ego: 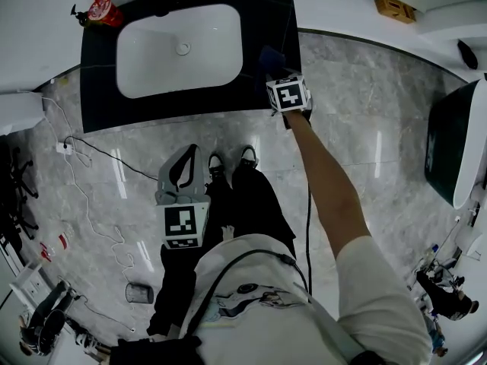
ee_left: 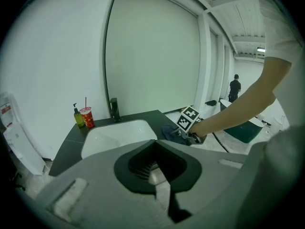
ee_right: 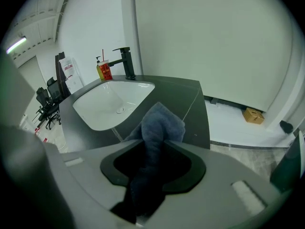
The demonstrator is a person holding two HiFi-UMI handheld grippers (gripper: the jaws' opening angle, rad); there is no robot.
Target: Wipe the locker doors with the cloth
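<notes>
Blue-grey cloth (ee_right: 159, 128), bunched, between parted jaws of right gripper (ee_right: 148, 178); left gripper (ee_left: 159, 185) closed, empty.

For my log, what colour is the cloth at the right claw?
Dark blue-grey cloth; clearest in the right gripper view.

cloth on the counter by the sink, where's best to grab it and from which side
Probably the cloth by its raised, bunched-up fold, coming down from the counter's front right corner. It stands heaped there, between the right gripper's open jaws, so closing should catch plenty.
</notes>
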